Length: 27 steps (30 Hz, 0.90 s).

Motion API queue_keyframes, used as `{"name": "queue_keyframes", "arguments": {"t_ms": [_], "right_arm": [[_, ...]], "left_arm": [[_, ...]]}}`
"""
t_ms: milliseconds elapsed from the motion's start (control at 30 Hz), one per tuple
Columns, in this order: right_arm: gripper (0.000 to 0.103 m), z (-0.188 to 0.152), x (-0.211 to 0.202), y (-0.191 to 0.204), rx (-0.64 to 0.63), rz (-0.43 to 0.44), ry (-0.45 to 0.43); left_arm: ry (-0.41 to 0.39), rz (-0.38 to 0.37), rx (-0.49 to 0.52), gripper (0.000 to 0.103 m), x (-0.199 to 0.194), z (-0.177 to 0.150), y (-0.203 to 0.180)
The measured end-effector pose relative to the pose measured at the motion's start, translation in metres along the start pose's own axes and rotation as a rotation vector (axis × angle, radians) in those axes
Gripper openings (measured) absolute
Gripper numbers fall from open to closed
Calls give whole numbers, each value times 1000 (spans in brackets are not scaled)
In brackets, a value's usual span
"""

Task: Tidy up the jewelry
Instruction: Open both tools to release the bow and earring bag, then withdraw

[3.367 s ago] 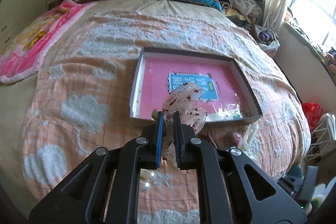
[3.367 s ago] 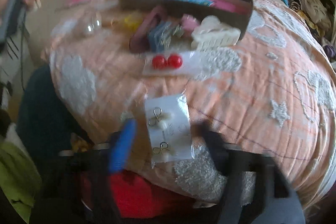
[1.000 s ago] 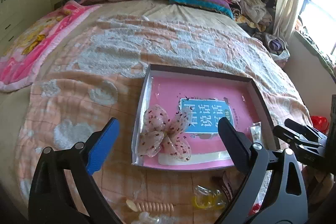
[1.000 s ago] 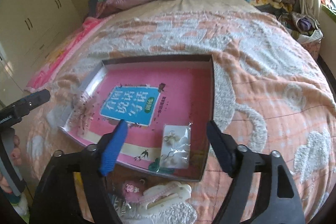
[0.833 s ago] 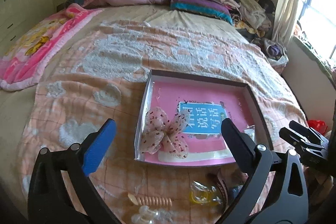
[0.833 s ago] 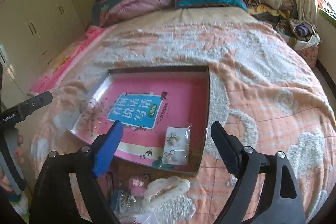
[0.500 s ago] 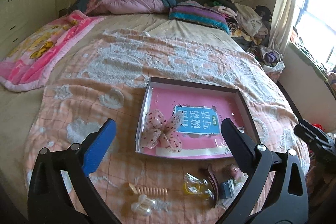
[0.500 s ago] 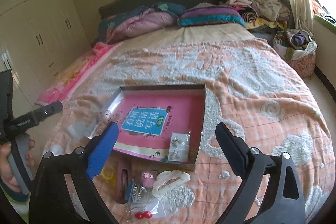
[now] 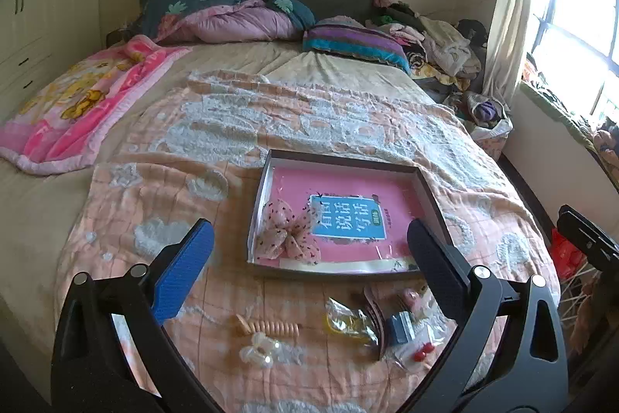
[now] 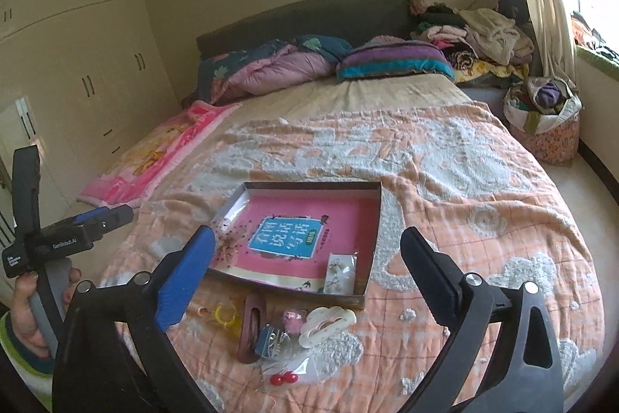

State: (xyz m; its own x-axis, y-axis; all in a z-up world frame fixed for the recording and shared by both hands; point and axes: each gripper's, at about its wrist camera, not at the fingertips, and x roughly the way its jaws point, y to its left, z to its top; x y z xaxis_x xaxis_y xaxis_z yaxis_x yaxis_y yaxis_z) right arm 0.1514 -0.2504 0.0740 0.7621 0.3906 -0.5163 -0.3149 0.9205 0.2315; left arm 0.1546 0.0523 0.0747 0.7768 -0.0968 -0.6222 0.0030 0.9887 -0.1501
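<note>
Your left gripper (image 9: 309,260) hangs above the near edge of an orange blanket (image 9: 162,204) on a bed, its jaws spread wide with nothing between them. Left of centre on the blanket, below that gripper, lie a beige spiral hair tie (image 9: 269,328) and a clear clip (image 9: 258,355). Beyond them sits a shallow tray (image 9: 258,204) with a pink floor, a spotted fabric bow (image 9: 288,235) resting in its near left corner beside a blue label (image 9: 348,222). Just short of the tray's near wall, more pieces are scattered together: a yellow item in a clear bag (image 9: 348,326), a dark red clip (image 10: 251,328), a small blue box (image 9: 400,327), a pink trinket (image 10: 293,319), a white claw clip (image 10: 327,326) and a pair of red bead earrings (image 10: 283,379) in a packet. A card of earrings (image 10: 340,273) lies in the tray's near right corner. Your right gripper (image 10: 307,269) is held over the same spot, its jaws opening and holding nothing. At the far left of the right wrist view, your hand (image 10: 29,320) grips the other tool's handle.
</note>
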Motion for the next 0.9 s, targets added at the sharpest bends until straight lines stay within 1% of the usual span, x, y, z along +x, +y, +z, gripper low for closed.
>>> {"name": "queue_keyframes", "arguments": {"t_ms": [267, 500, 767, 900], "right_arm": [[97, -3, -24, 10, -30, 10, -26], [97, -14, -35, 16, -49, 21, -25], [97, -35, -43, 21, -69, 40, -1], [98, -44, -46, 23, -81, 36, 4]], "left_arm": [[-16, -8, 3, 93, -23, -12, -4], [-14, -4, 16, 93, -35, -25, -7], [20, 3, 21, 93, -38, -48, -8], [40, 9, 28, 94, -38, -57, -10]]}}
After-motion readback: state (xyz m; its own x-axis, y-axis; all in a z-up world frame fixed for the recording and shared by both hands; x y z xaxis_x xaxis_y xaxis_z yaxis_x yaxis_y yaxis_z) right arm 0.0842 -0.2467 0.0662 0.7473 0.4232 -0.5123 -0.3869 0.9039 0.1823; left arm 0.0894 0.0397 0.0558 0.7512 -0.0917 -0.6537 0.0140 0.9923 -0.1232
